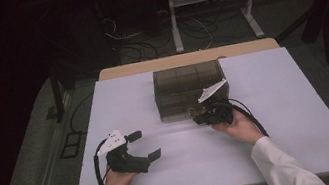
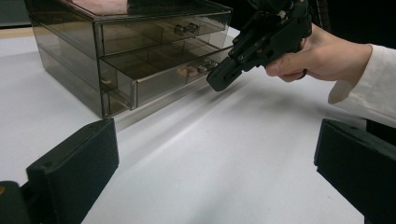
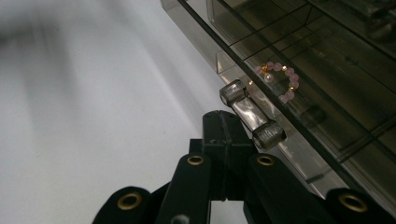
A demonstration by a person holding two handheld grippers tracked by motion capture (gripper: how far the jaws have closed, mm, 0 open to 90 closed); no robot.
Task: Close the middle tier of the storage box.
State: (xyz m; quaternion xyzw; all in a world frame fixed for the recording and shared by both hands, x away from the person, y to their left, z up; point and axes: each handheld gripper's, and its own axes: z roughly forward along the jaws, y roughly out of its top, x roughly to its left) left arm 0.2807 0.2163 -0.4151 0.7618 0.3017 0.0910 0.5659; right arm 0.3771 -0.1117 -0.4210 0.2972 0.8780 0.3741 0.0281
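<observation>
A smoky clear drawer box stands at the middle of the white table. In the left gripper view its lower drawer sticks out a little. A pink bead bracelet lies inside that drawer. My right gripper is shut, with nothing between its jaws. Its tip rests against the drawer's clear bar handle. In the high view the right gripper sits at the box's front right. My left gripper is wide open above the table's front left. It faces the box and holds nothing.
A wooden tabletop edge shows behind the white table. Beyond it, cables and a white stand frame lie on the dark floor. Bare white surface lies between my left gripper and the box.
</observation>
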